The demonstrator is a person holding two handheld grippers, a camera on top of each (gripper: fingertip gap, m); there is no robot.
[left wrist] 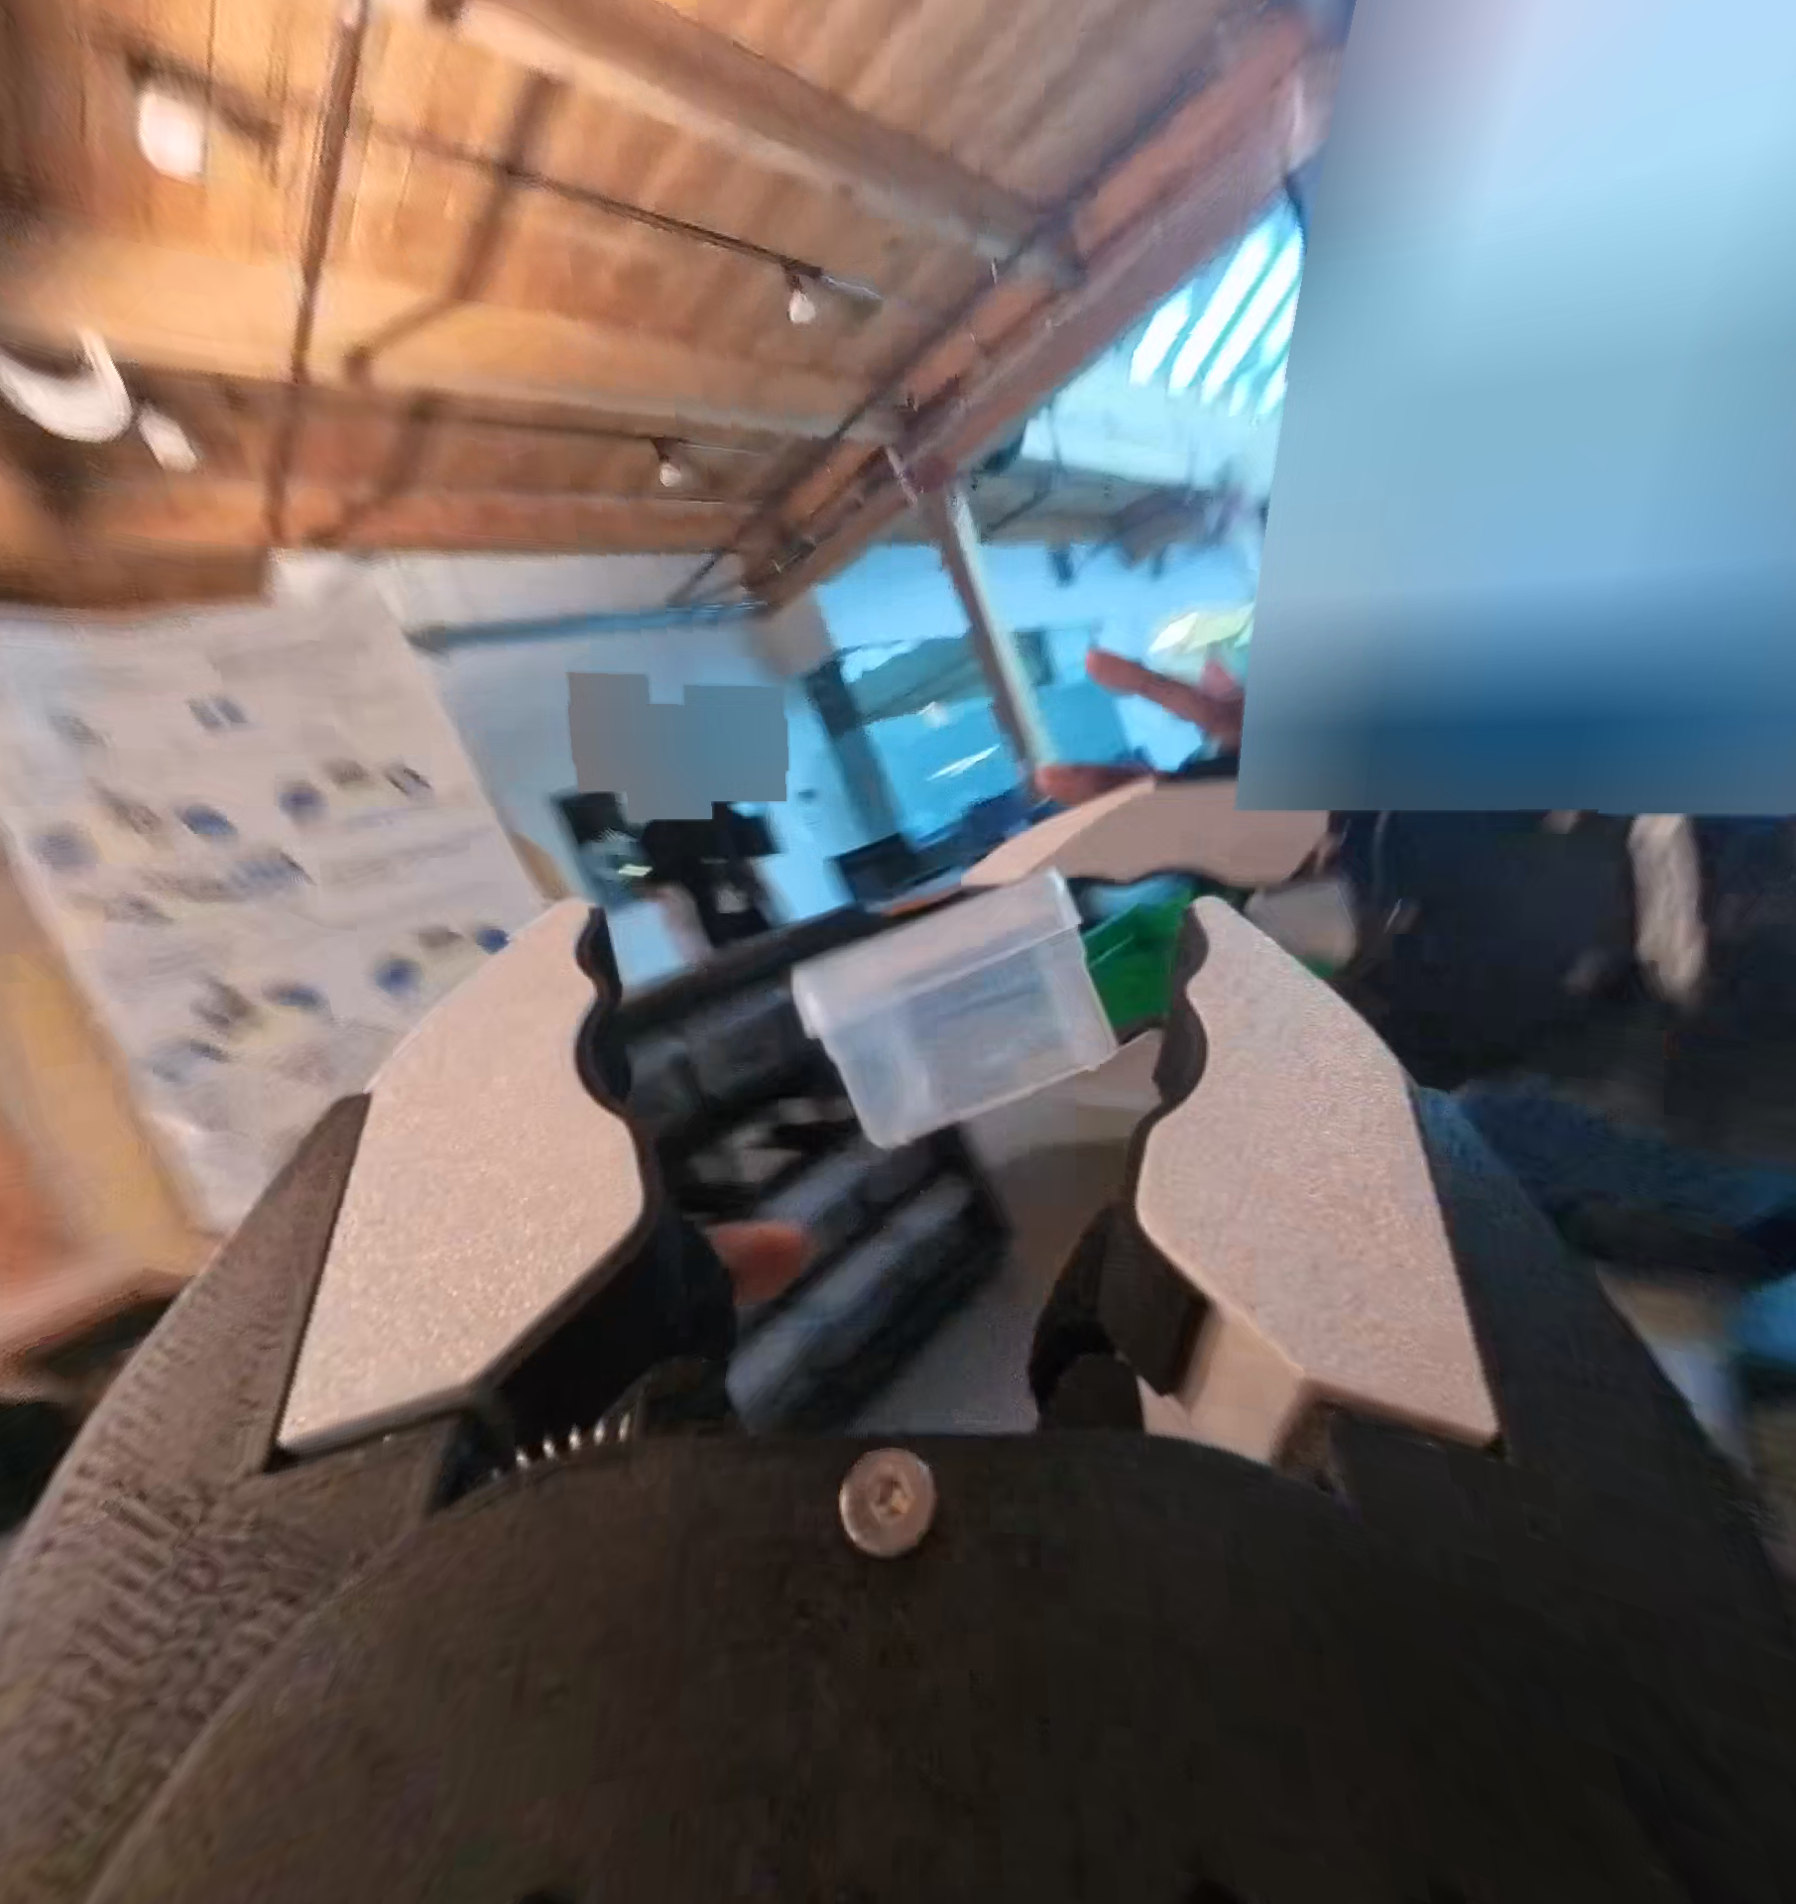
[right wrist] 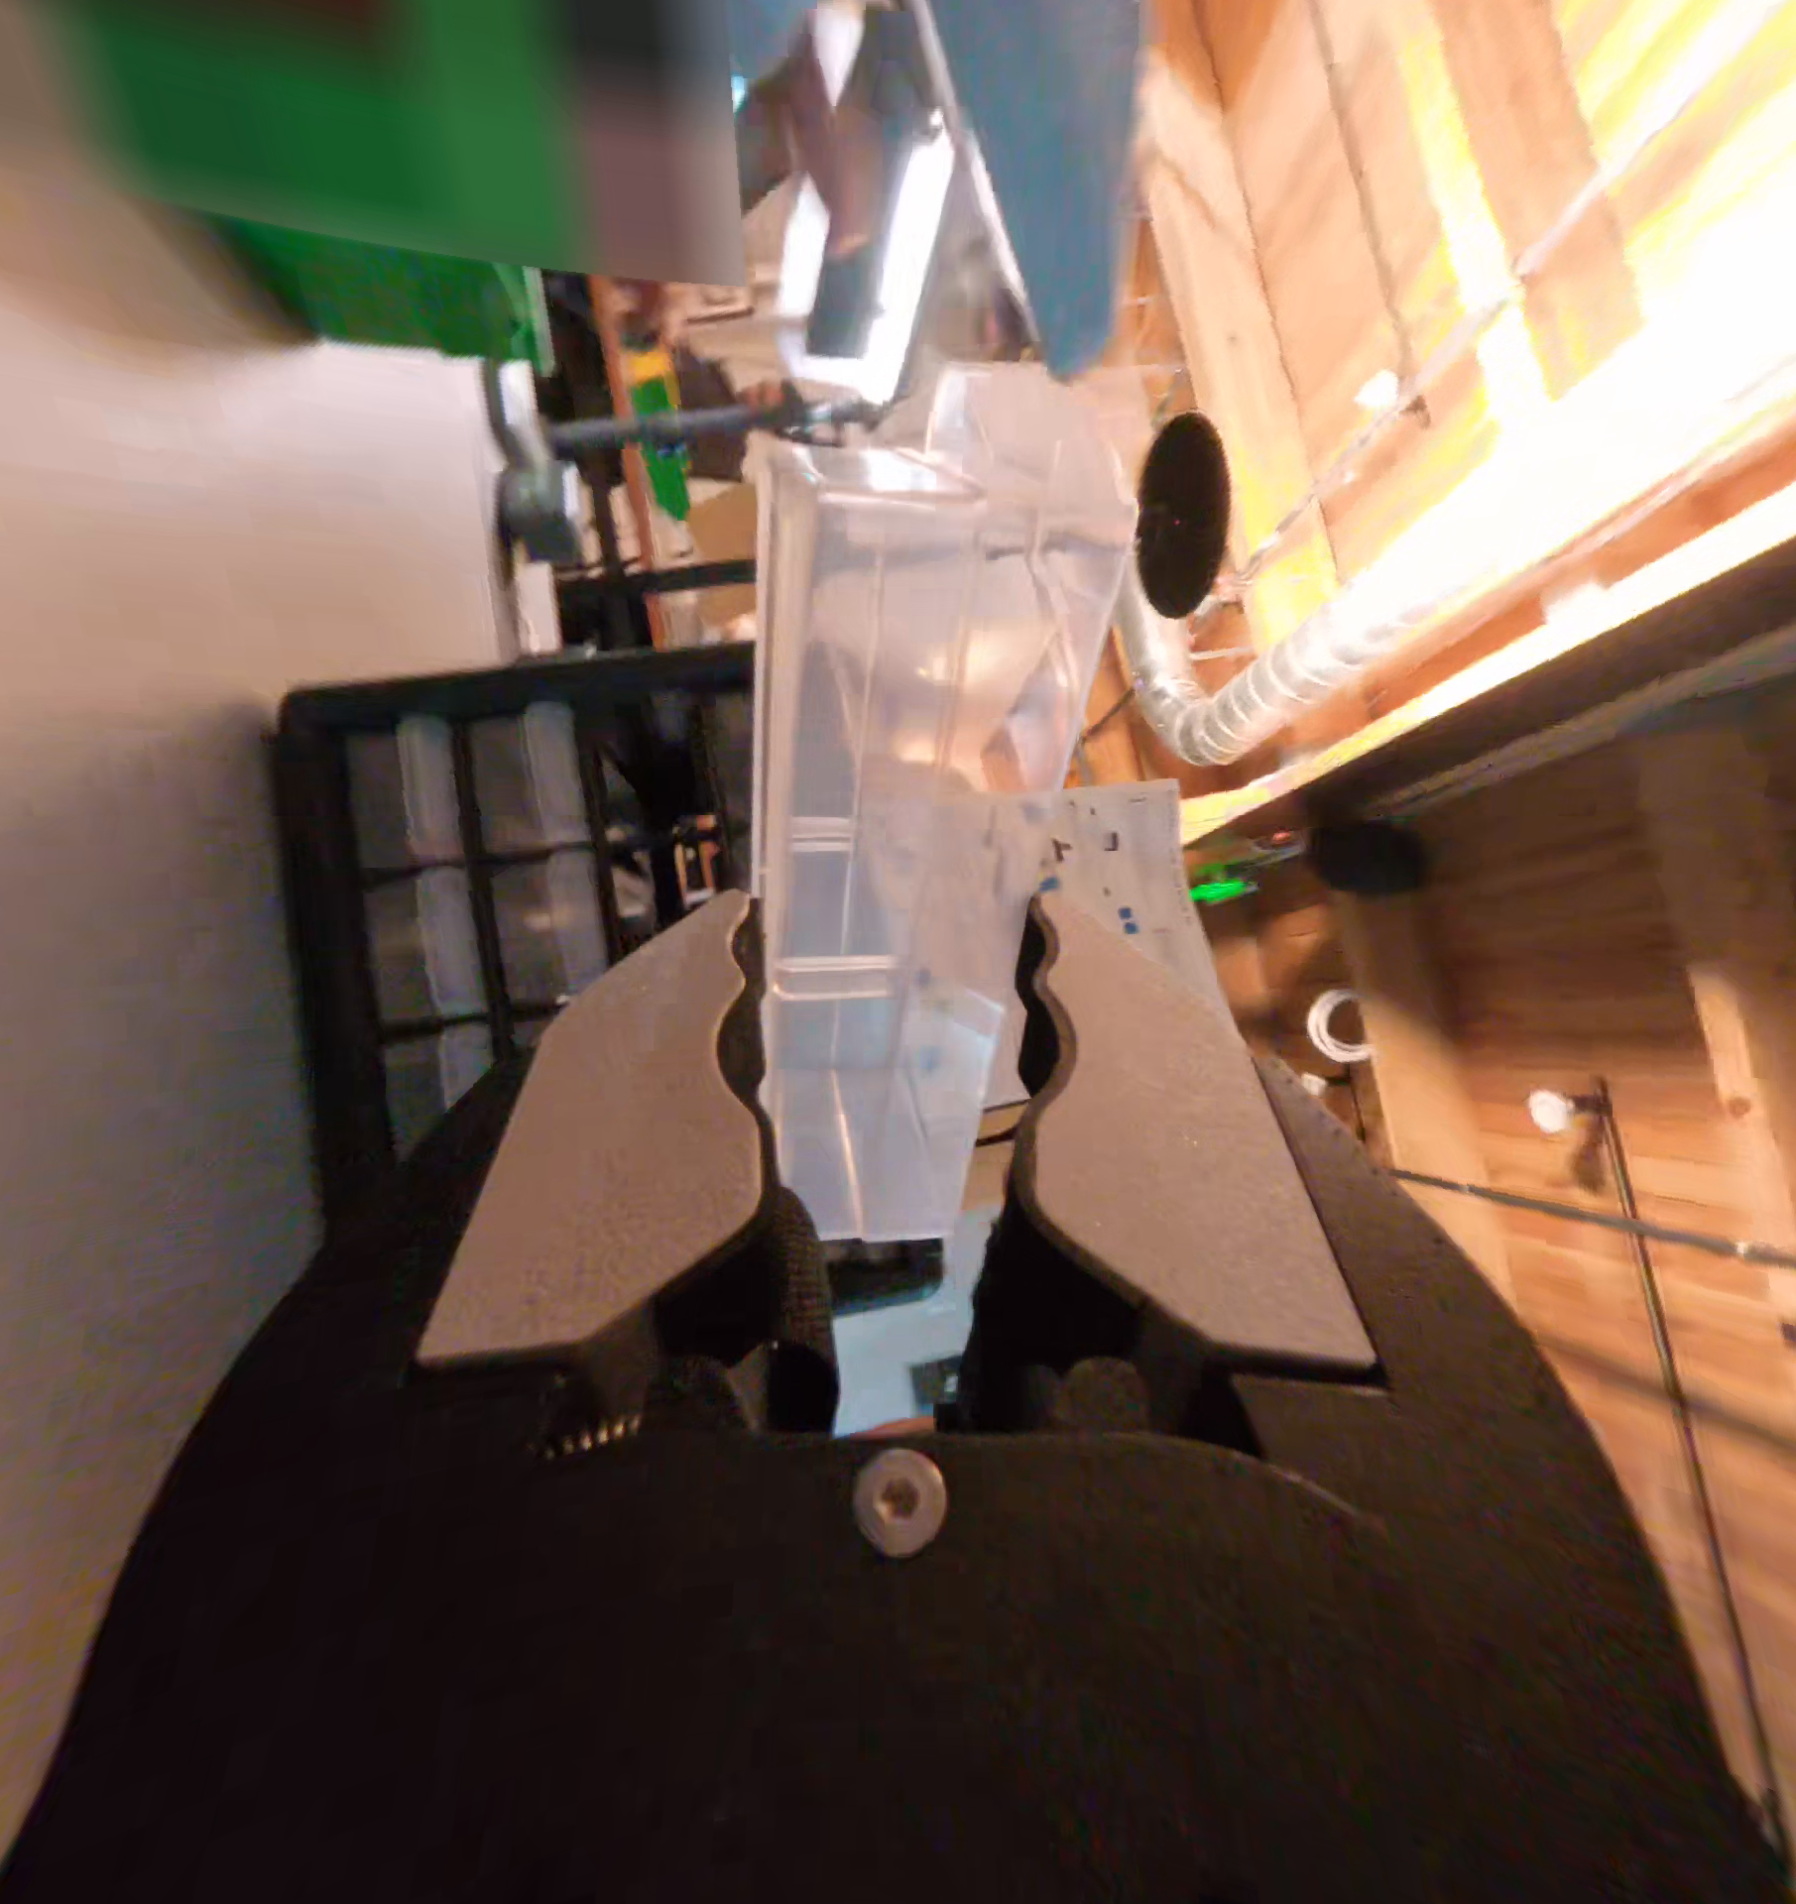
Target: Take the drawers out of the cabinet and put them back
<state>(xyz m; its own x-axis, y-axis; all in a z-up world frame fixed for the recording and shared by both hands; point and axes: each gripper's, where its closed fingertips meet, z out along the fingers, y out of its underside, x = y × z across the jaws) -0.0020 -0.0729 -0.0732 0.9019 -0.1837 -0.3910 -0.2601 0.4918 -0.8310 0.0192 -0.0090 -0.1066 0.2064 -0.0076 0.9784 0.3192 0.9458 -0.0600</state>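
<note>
Right claw (right wrist: 888, 1020) clamps clear drawer (right wrist: 904, 742); left claw (left wrist: 888, 1030) spread, empty.

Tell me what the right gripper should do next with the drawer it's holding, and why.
Probably turn the clear drawer toward the black cabinet and line it up with an empty slot. The right gripper grips it in mid-air, away from the cabinet, and the left gripper is open and empty.
</note>
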